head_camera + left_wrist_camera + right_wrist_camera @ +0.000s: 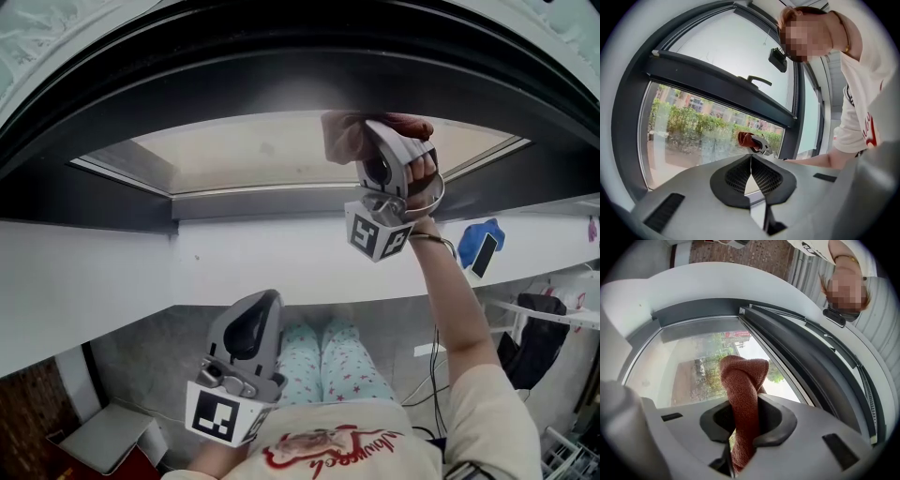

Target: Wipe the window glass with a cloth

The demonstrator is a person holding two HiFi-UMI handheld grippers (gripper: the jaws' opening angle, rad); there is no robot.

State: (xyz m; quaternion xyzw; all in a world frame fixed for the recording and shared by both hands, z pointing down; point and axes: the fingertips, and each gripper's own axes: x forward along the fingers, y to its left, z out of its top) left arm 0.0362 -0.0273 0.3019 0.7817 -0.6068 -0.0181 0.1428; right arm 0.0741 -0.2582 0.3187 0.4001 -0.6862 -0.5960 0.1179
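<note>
A rust-red cloth [345, 134] is pressed against the lower window glass [244, 155], right of its middle. My right gripper [380, 141] is shut on it, arm stretched forward. In the right gripper view the cloth [740, 390] stands up between the jaws of the right gripper [743, 404], its folded end on the pane [689, 366]. My left gripper [262, 305] hangs low near my body, well back from the window. Its jaws are shut with nothing between them. The left gripper view looks past the left gripper [751, 159] at the cloth [745, 139] on the glass [693, 136].
A dark frame [94, 202] surrounds the pane, with a white sill [141, 272] below it. A window handle [759, 80] sits on the upper sash. A blue cloth with a phone [483, 246] lies at the sill's right. A rack with a dark garment [534, 328] stands lower right.
</note>
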